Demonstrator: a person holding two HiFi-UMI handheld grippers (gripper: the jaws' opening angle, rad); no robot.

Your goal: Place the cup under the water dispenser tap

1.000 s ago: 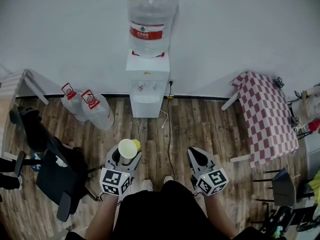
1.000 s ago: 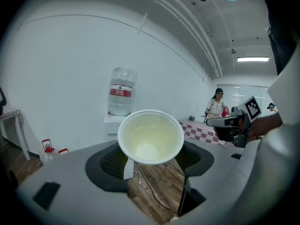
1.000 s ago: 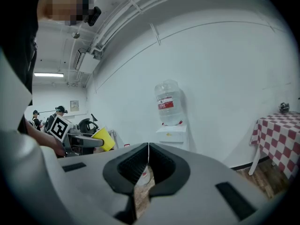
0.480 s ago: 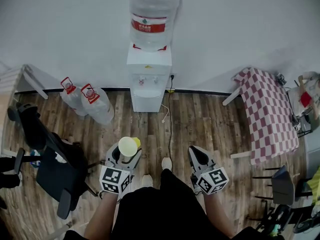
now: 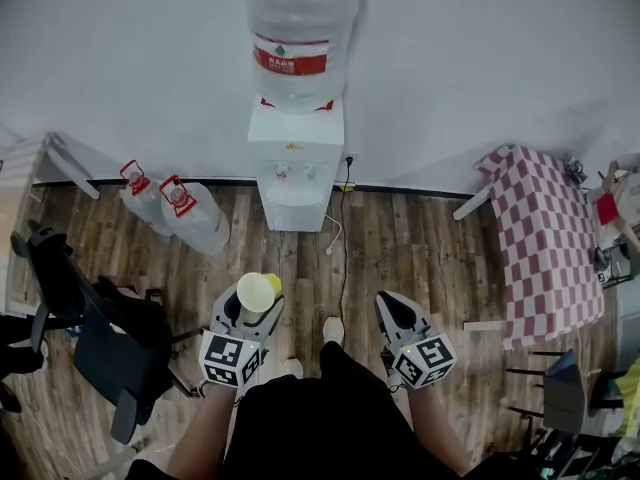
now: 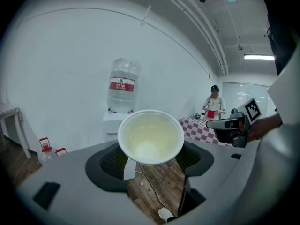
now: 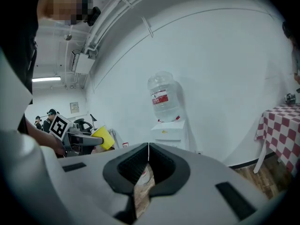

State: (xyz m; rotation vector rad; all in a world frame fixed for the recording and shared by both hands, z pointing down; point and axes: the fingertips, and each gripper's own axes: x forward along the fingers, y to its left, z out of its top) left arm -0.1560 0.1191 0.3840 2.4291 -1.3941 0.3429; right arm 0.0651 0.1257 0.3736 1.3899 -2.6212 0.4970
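My left gripper [image 5: 253, 306] is shut on a yellow paper cup [image 5: 257, 293], held upright with its empty white inside showing. In the left gripper view the cup [image 6: 151, 137] sits between the dark pads, rim toward the camera. The white water dispenser [image 5: 296, 163] stands against the wall ahead, a big clear bottle [image 5: 300, 38] with a red label on top; its taps sit above a recess, well beyond the cup. My right gripper [image 5: 392, 308] is shut and empty, level with the left one; in its own view the pads [image 7: 148, 146] meet.
Two spare water bottles [image 5: 175, 213] lie left of the dispenser. A black office chair [image 5: 100, 318] stands at my left, a red-checked table [image 5: 545, 243] at the right. A cable [image 5: 338, 258] runs over the wooden floor from the dispenser. A person [image 6: 213, 104] stands far off.
The person has stepped a little toward the dispenser, which now looks slightly larger. Both grippers came along, and the cup stays in the left grip.
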